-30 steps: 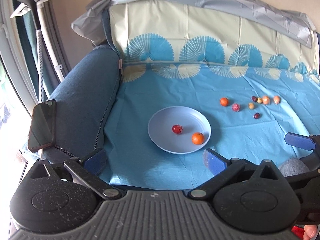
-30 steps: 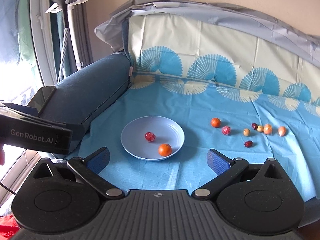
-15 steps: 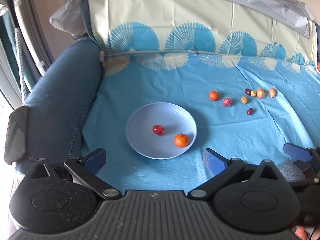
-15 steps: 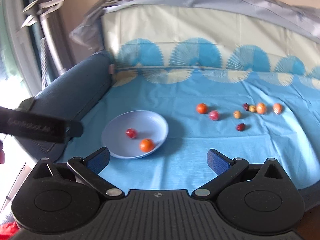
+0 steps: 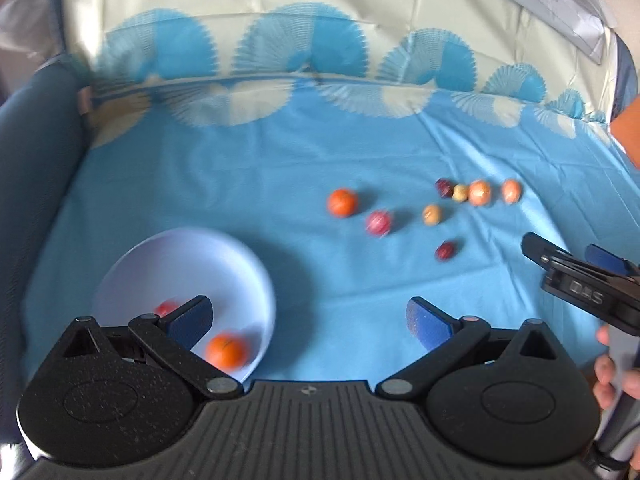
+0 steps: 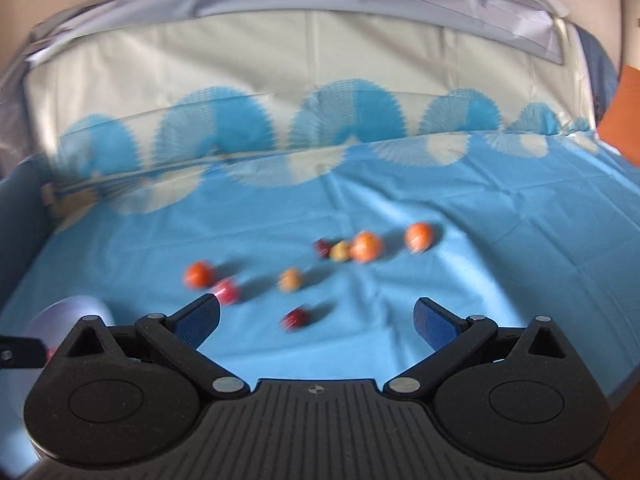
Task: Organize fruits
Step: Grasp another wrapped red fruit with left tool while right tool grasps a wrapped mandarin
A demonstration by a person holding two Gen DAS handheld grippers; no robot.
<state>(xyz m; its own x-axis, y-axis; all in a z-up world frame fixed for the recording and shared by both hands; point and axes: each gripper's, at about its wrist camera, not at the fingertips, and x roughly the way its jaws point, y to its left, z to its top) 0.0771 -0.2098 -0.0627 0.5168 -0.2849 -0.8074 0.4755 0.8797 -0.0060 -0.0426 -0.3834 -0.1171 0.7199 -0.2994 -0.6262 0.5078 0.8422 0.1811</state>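
With both grippers' fingers apart and empty, we're between picks — next our right gripper (image 6: 316,316) must straddle the dark red fruit (image 6: 295,318) and carry it to the plate (image 5: 240,264), while our left gripper (image 5: 308,318) hangs idle.

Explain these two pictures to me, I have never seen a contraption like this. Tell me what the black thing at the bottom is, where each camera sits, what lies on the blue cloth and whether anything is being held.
No robot here: a person holds one pair of tongs in each hand, each with a camera looking forward along its two blue-padded fingers. The black shape at the bottom is the tongs' own body.

One picture is from the left tongs, the other from the right tongs. Both are open and hold nothing. The right tongs also show at the edge of the left view.

A blue patterned cloth covers a sofa seat. On it sits a pale blue plate with an orange fruit and a small red fruit. Eight more small fruits lie loose on the cloth, among them an orange one and a dark red one. Both pictures are blurred.
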